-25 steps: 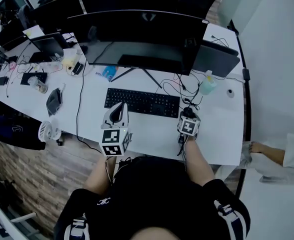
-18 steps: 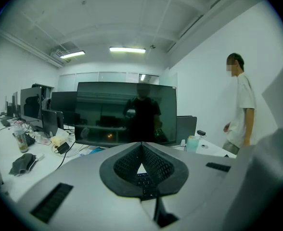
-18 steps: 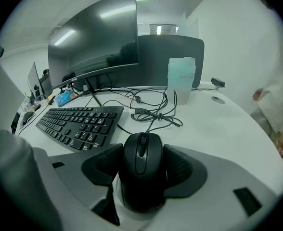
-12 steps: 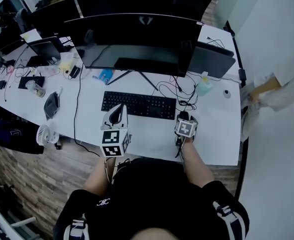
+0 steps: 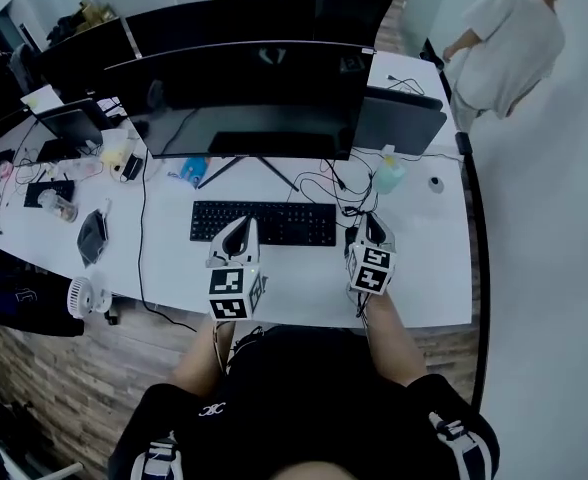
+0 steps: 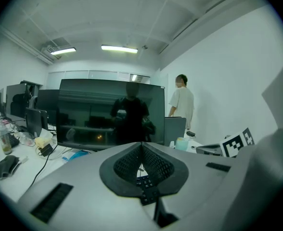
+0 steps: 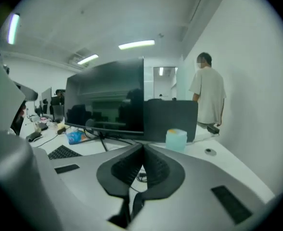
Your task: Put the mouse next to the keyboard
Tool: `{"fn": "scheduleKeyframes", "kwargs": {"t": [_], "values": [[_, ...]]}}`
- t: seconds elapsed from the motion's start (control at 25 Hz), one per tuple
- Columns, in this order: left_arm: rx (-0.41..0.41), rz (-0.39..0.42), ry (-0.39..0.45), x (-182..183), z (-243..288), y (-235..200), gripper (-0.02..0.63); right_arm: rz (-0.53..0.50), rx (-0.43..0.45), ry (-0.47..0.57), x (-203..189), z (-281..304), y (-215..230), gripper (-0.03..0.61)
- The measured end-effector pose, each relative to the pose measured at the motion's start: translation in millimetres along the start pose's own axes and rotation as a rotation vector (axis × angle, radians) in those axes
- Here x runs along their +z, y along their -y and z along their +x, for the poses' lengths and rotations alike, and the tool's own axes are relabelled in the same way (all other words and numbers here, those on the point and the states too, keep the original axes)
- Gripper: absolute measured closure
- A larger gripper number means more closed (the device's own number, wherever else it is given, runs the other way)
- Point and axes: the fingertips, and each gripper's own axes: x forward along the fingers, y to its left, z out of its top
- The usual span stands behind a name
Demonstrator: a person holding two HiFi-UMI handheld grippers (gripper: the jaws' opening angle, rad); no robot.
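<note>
Bare surface point(image 5: 304, 278) runs along the front edge; keyboard point(image 5: 264, 223) and tangled cables point(image 5: 346, 190) block the way farther back.

A crowded white desk point(image 5: 429, 278) in an open office, with someone standing off to one side.

A wide, dark, curved monitor point(image 5: 244, 93) fills the middle of the desk, and a smaller dark screen point(image 5: 402, 126) leans just to its right. A pale blue-green bottle point(image 5: 388, 172) stands in front of that screen, beside a tangle of black cables point(image 5: 346, 186). A blue packet point(image 5: 190, 171) lies by the monitor's stand. A small white fan point(image 5: 80, 296) sits near the desk's near left edge. Beyond the far right corner, a person in a pale shirt point(image 5: 506, 40) stands with their back turned.
</note>
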Motion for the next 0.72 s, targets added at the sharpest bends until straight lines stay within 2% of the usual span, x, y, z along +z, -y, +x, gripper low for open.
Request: {"fn": "scheduleKeyframes", "kwargs": {"t": [0.2,0.32,0.48,0.72], "values": [[-0.035,0.012,0.019,5,6,12,0.601,-0.013,0.042,0.194,75,-39,-9,0.565],[-0.054,0.015,0.027,8,8,20,0.601,0.011,0.062,0.28,104,-60,-9,0.566],[-0.075,0.021,0.034,10,6,29,0.601,0.029,0.062,0.323,115,-80,-8,0.566],[-0.087,0.033,0.047,16,3,35,0.601,0.066,0.048,0.31,112,-88,-2,0.565]]}}
